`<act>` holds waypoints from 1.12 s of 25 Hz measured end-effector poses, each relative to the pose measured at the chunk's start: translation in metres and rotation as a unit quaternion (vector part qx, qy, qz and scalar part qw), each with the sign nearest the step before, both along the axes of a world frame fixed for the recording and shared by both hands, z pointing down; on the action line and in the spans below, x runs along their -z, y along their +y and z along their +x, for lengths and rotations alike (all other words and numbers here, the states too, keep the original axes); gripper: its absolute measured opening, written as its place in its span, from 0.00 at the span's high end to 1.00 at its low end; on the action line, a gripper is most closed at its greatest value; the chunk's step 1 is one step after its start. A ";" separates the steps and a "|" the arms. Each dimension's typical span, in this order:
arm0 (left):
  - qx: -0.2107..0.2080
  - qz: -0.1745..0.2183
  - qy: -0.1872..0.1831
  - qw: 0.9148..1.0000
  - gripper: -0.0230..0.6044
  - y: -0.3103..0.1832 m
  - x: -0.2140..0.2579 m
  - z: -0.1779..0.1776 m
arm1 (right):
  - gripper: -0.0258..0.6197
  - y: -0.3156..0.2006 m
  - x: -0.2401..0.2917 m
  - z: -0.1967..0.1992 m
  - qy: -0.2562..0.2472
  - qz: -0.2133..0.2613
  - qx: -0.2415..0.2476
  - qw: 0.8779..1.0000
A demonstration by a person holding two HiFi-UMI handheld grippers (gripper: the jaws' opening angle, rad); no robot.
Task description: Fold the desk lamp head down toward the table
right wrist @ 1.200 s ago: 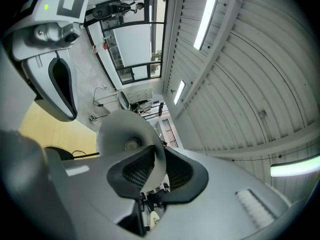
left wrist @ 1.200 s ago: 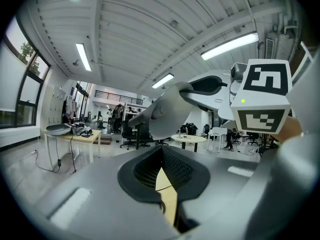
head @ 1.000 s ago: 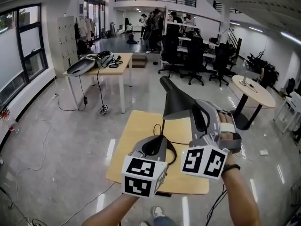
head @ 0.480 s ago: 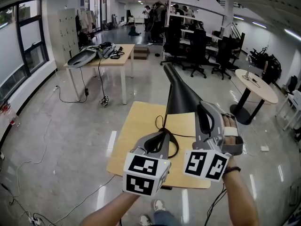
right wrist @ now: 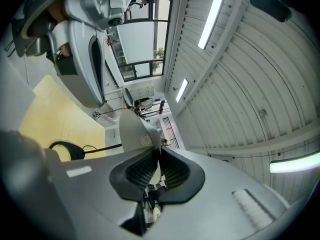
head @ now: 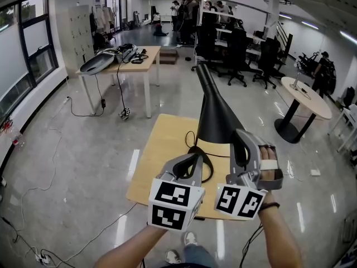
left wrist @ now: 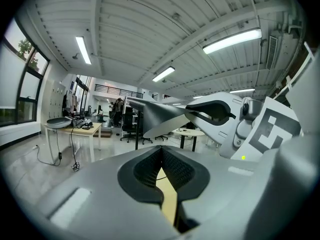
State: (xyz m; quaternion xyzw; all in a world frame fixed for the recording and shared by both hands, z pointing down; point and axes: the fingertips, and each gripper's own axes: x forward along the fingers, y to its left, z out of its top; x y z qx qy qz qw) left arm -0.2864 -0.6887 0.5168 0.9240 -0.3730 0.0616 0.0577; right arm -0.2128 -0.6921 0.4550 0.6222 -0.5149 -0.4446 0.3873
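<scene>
The black cone-shaped lamp head (head: pixel 215 113) stands over a small wooden table (head: pixel 162 149), with its round black base (head: pixel 207 167) and cord below it. My right gripper (head: pixel 239 137) is at the wide rim. In the right gripper view its jaws have just been closing, and the pale inner edge of the lamp head (right wrist: pixel 134 129) runs between the pads of this gripper (right wrist: pixel 156 158), which press on it. My left gripper (head: pixel 195 161) hangs just over the base. The left gripper (left wrist: pixel 161 153) has its pads together and nothing between them.
A long table (head: pixel 139 66) with gear stands at the back left. A round table (head: pixel 304 96) is at the right. Office chairs (head: pixel 234 49) and several people fill the back. Cables trail over the glossy floor (head: pixel 56 149).
Both grippers have come down toward the wooden table. The lamp head has come down with the right one and tipped, its narrow end now pointing further away.
</scene>
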 end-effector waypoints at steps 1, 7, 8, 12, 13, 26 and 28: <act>0.000 -0.001 0.000 1.000 0.95 -0.007 -0.006 0.002 | 0.92 -0.007 -0.008 0.002 0.000 -0.002 0.000 1.000; -0.001 -0.010 -0.003 1.000 0.95 -0.091 -0.023 0.024 | 0.91 -0.093 -0.035 0.022 0.001 -0.010 -0.001 1.000; 0.000 -0.012 -0.003 1.000 0.95 -0.112 -0.024 0.036 | 0.91 -0.113 -0.038 0.034 0.003 -0.010 0.000 1.000; -0.001 -0.019 -0.004 1.000 0.95 -0.138 -0.031 0.068 | 0.91 -0.142 -0.051 0.065 0.004 -0.015 0.000 1.000; -0.001 -0.022 -0.003 1.000 0.95 -0.143 -0.038 0.078 | 0.90 -0.146 -0.060 0.076 0.005 -0.018 0.000 1.000; 0.002 -0.029 -0.014 0.999 0.95 -0.196 -0.163 0.218 | 0.86 -0.200 -0.196 0.211 0.004 -0.028 0.004 1.000; 0.002 -0.030 -0.015 0.999 0.95 -0.195 -0.162 0.217 | 0.86 -0.200 -0.196 0.210 0.003 -0.030 0.003 1.000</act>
